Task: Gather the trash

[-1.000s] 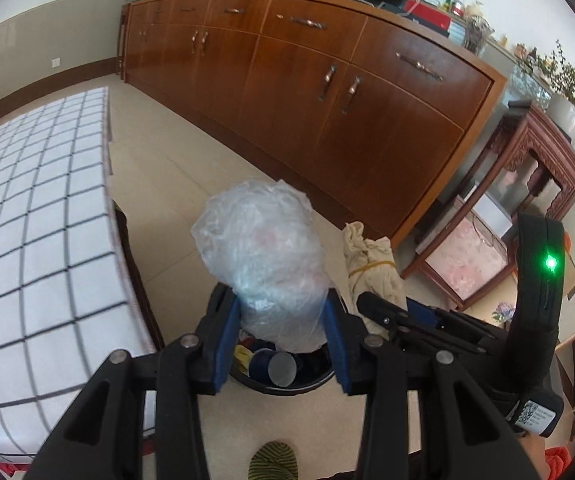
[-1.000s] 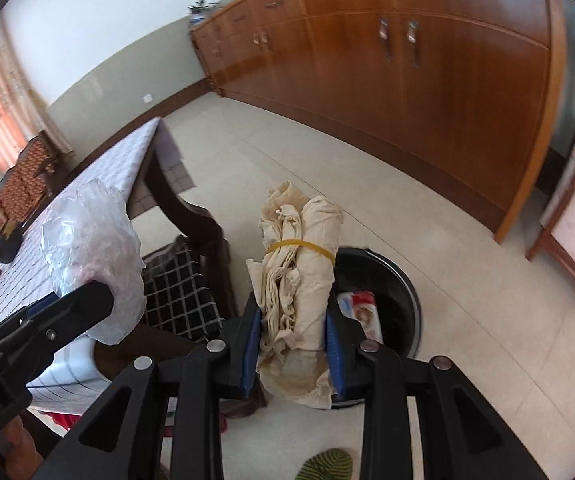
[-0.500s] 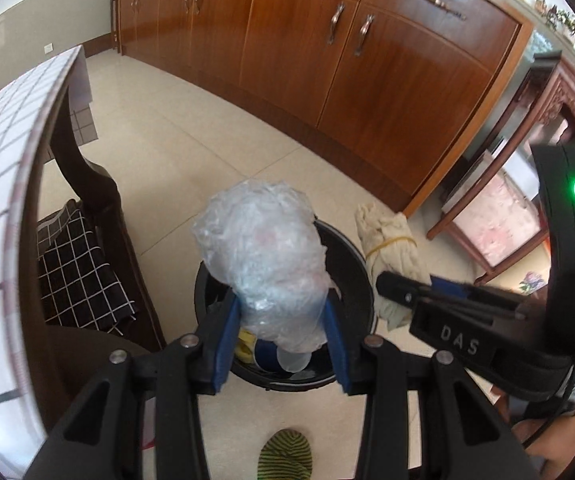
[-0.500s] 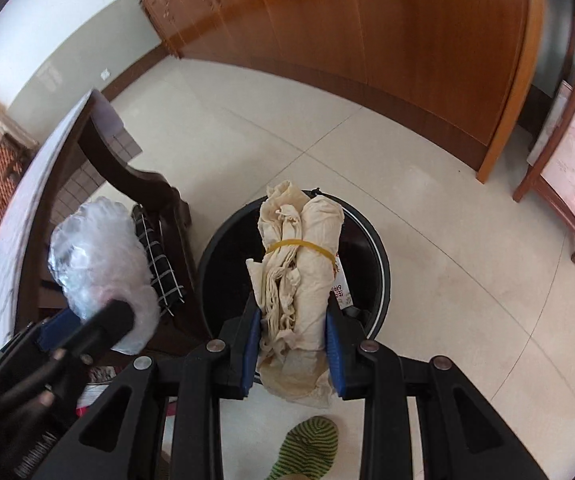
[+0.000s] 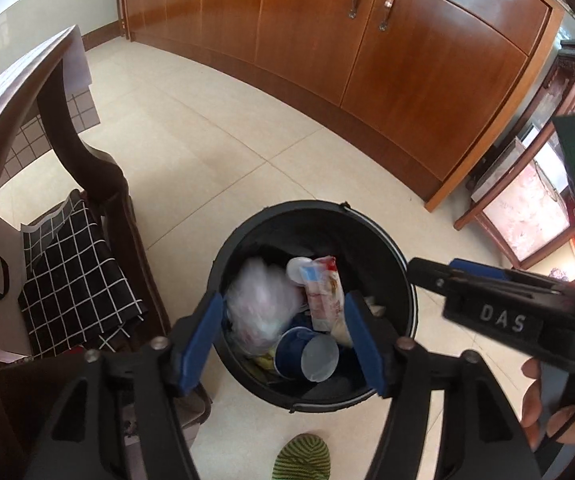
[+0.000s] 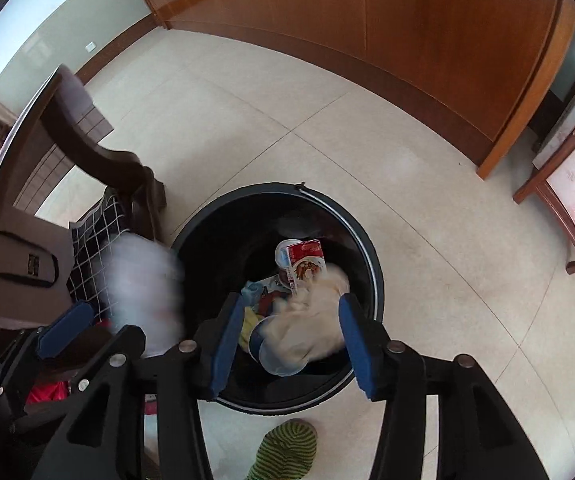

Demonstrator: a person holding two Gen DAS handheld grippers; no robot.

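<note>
Black plastic bin [image 5: 401,276] on pale floor tile, seen from the left wrist: left gripper [image 5: 283,338] poised above its near rim, blue pads apart, jaws just opened, nothing pinched. Crumpled clear plastic bag [image 5: 261,308] blurred in mid-drop inside the bin, beside a red-and-white snack wrapper [image 5: 321,292] and a blue cup [image 5: 307,350]. Right gripper [image 5: 439,276] reaching in over the bin's right rim, held by a bare hand [image 5: 539,404]. Dark wooden chair [image 5: 103,184] with checked cushion just left of the bin; striped slipper [image 5: 301,456] at its near side.

From the right wrist: right gripper [image 6: 287,342] also over the bin [image 6: 367,240], jaws likewise just opened and apart, cream cloth bundle [image 6: 311,320] falling free between the pads onto the rubbish below. Plastic bag [image 6: 143,292] a white blur at the bin's left rim.

Step in hand, by all appearances: dropping both loads. Next move likely a lift clear of the bin, jaws kept wide, then a search for further litter.
</note>
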